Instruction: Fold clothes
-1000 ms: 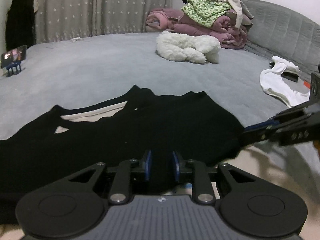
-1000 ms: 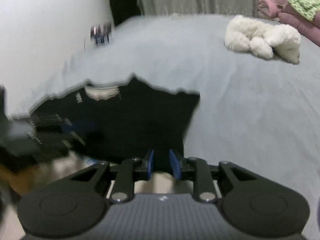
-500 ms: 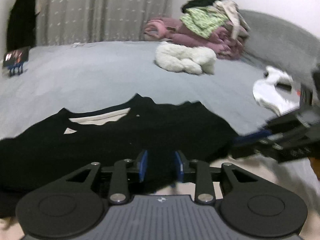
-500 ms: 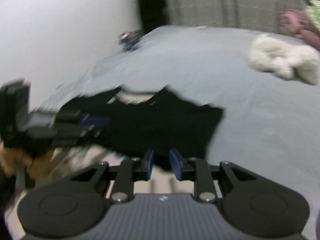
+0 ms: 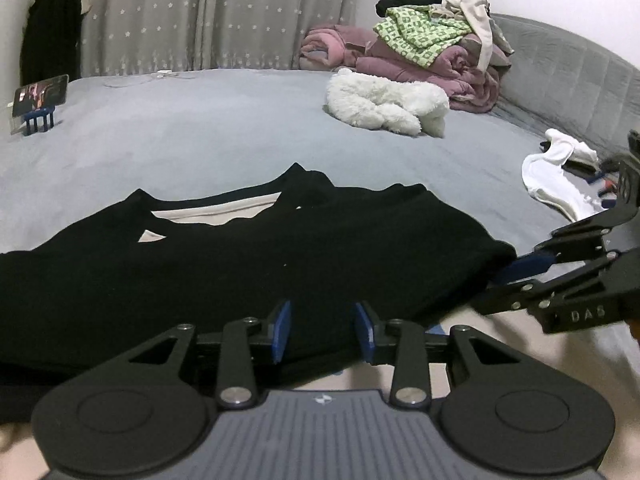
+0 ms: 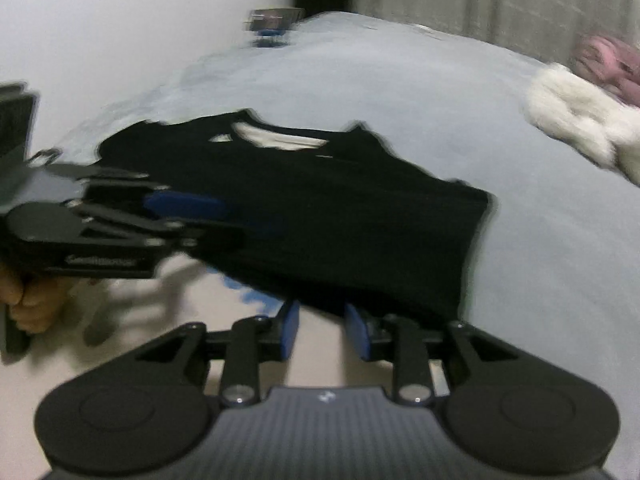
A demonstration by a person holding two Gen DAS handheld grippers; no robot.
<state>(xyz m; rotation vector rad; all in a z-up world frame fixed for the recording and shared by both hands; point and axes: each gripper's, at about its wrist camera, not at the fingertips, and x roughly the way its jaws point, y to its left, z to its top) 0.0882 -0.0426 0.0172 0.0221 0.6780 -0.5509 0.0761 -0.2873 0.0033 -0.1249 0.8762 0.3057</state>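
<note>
Your black garment (image 5: 248, 264) lies spread flat along the near edge of the grey bed (image 5: 224, 128), neckline toward the far side with a pale lining showing at the collar; its near hem hangs just over the edge. Your left gripper (image 5: 322, 334) sits low at that near hem, blue pads (image 5: 281, 330) parted and opening further, with the black cloth lying between them but neither pad seen pressing on it. Your right gripper (image 6: 322, 334) is at the garment's right-hand corner, jaws at a narrow gap and also opening; the right wrist view is motion-blurred, the hem edge sits just beyond its pads and you cannot tell whether cloth reaches between them. From the left wrist view the right gripper comes in from the side, its blue pad tips just beside the garment's right edge. From the right wrist view your left gripper reaches over the cloth from the left, a hand (image 6: 24, 300) gripping its handle. Well apart on the bed: a white fluffy item (image 5: 384, 106), a pile of pink bedding and green-patterned clothes (image 5: 424, 48) against the headboard, a white garment (image 5: 554, 178) at the right, and a phone on a blue stand (image 5: 38, 104) at the far left. Starred curtains (image 5: 208, 12) hang behind.
</note>
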